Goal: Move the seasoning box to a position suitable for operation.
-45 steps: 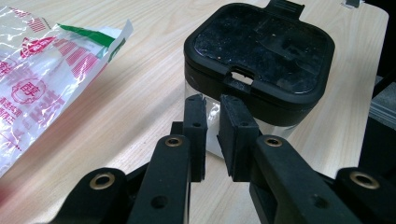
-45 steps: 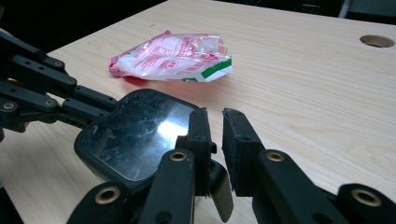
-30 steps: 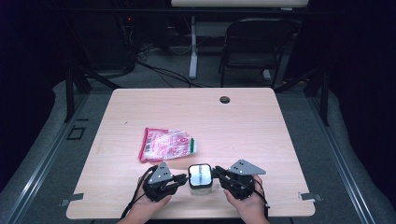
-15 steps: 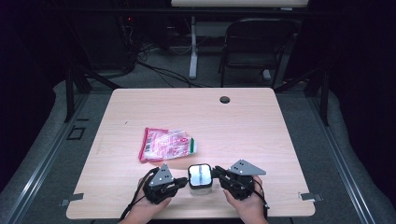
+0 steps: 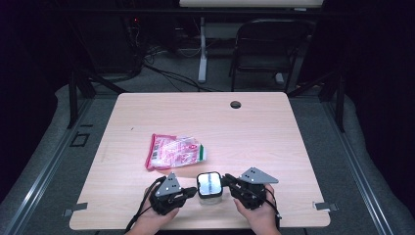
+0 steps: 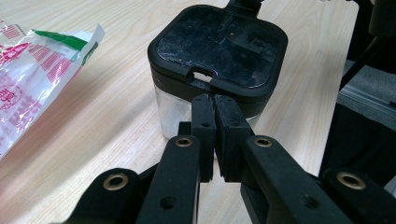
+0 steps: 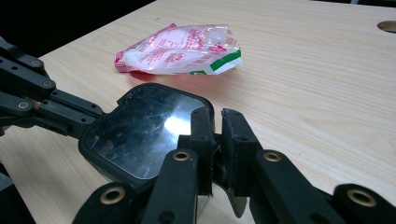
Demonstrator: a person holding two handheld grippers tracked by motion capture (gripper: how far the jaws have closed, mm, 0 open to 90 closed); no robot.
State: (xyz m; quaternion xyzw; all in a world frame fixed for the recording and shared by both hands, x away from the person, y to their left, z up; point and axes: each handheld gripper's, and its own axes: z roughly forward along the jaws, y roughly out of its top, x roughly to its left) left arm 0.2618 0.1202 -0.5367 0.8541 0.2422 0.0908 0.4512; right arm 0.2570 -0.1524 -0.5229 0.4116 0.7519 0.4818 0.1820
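High view: container between 2 tools

Container body hidden under its own lid in right gripper view; bag cut by left frame edge (print unreadable); forearms cut off below.

A pale wood tabletop stands on grey floor in a dark room. Behind the tabletop: a black folding chair, cables, a white post.
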